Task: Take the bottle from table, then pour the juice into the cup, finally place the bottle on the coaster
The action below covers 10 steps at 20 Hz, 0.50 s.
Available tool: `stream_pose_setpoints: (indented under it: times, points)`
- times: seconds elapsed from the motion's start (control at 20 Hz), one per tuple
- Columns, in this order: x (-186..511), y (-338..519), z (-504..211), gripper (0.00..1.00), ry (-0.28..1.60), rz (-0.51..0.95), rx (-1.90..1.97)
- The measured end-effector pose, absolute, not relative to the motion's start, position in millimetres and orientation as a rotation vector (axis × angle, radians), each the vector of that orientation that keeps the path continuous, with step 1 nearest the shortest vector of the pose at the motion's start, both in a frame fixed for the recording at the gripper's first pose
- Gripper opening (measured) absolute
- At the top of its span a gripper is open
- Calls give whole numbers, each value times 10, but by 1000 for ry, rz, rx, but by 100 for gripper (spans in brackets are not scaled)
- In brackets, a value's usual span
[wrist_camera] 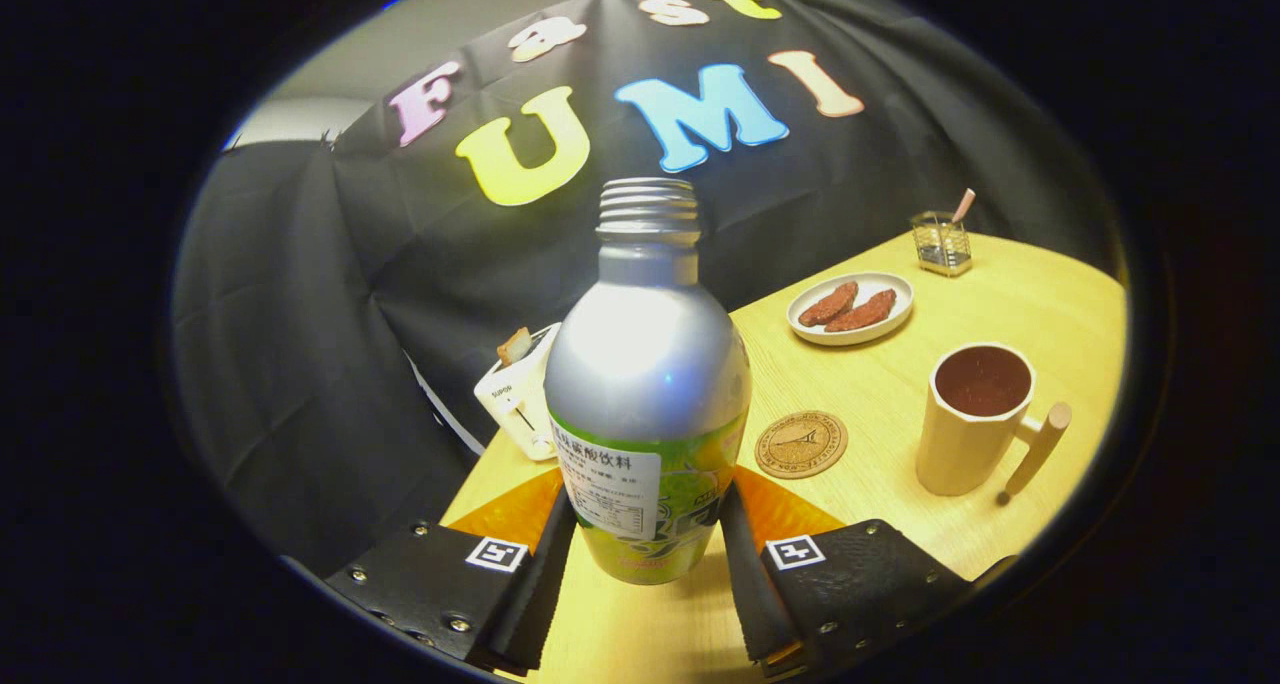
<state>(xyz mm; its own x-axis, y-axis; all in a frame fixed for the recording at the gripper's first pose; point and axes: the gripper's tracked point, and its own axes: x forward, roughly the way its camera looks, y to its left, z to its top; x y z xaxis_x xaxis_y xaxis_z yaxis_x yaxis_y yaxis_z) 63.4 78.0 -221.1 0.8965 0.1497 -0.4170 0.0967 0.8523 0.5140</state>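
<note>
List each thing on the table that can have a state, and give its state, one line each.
bottle: upright, uncapped, between the fingers
gripper: shut on bottle
cup: upright, dark inside
coaster: bare
plate: holds two brown pieces
toaster: bread in slot

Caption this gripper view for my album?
Gripper shut on a capless bottle, with coaster and cup beyond.

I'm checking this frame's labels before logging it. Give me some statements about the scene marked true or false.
1. The silver metal bottle with the green label stands between the gripper fingers, uncapped. True.
2. The cream cup with the wooden handle lies on its side. False: it stands upright.
3. The round cork coaster is bare. True.
4. The white plate holds toast. False: it holds two reddish-brown pieces.
5. The white toaster stands beyond the bottle. True.
</note>
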Motion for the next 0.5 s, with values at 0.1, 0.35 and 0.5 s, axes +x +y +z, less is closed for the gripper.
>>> stream_pose_setpoints:
  times: [0.1,0.35,0.5]
  points:
    - [638,719,-2190,72,468,18,589]
    - [681,529,-2184,72,475,-16,646]
    - [696,431,-2230,72,482,-41,712]
